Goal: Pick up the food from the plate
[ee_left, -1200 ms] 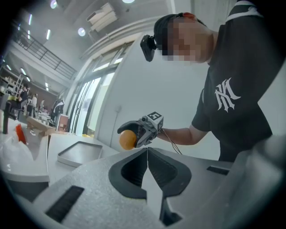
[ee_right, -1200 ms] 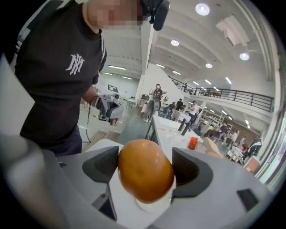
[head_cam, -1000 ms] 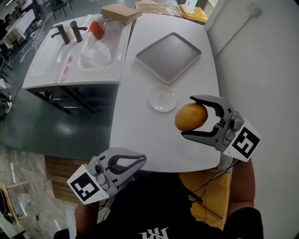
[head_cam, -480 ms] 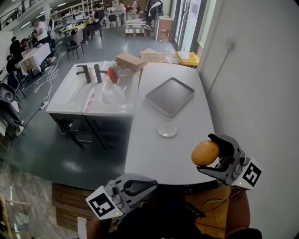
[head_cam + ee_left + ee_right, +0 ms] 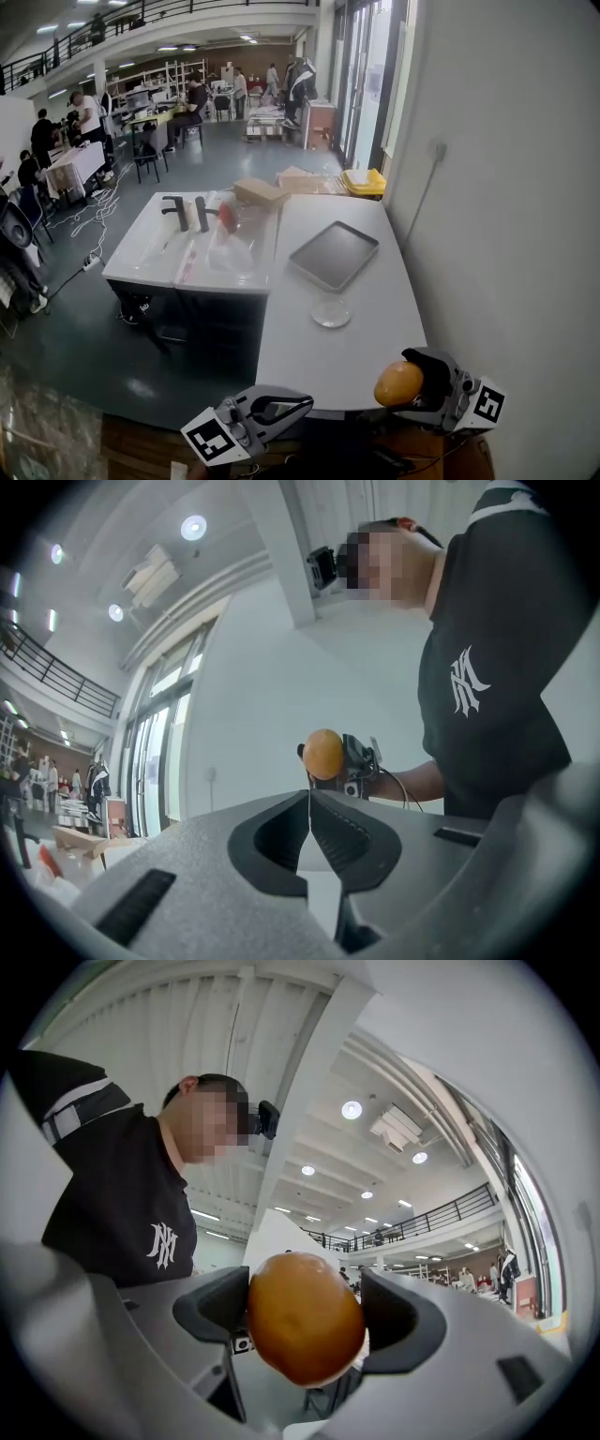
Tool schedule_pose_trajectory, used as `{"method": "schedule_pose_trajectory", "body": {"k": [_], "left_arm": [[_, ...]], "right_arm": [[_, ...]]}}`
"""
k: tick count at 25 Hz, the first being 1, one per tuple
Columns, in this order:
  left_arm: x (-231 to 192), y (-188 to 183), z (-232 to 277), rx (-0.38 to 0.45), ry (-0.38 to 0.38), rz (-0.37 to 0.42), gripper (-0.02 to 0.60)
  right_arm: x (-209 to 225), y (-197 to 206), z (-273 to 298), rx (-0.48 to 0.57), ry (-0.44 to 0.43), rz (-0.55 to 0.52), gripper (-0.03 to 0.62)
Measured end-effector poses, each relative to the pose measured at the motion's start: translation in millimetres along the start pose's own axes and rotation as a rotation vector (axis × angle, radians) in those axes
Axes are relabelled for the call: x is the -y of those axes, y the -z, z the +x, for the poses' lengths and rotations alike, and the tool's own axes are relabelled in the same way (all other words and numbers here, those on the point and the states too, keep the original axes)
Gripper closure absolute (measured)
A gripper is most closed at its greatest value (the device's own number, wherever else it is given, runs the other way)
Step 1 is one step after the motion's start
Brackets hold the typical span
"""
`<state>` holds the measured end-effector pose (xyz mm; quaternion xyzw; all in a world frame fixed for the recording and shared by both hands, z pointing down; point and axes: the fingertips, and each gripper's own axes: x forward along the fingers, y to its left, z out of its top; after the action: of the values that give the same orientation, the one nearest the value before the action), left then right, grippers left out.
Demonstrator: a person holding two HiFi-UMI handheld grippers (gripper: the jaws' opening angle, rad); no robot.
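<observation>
Head view: right gripper clamps orange food; left gripper closed, empty; plate, tray on table

Bare table before the plate, tray beyond

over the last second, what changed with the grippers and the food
The right gripper, shut on the orange food, pulled back off the table toward the person, away from the plate; the head view also tilted up. The left gripper stayed shut and empty, low near the body. Plate and tray stayed put.
</observation>
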<state>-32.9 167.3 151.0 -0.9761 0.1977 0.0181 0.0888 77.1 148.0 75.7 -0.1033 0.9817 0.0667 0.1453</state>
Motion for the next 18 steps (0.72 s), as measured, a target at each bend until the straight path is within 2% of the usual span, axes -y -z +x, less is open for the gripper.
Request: {"method": "schedule_pose_trajectory", "body": {"k": [9,16,18], "left_arm": [[7,-17,23,-0.012,0.002,0.033,0.575],[29,-8,62,-0.042,0.013,0.016,0.575],[37,-6,70,-0.039,0.005,-0.012,0.575]], "right_arm": [[5,-6,-28,0.124,0.030,0.140,0.246],[14,-2,-77,0.192,0.041,0.257,0.246],[15,1,-88,0.208,0.039,0.279,0.246]]}}
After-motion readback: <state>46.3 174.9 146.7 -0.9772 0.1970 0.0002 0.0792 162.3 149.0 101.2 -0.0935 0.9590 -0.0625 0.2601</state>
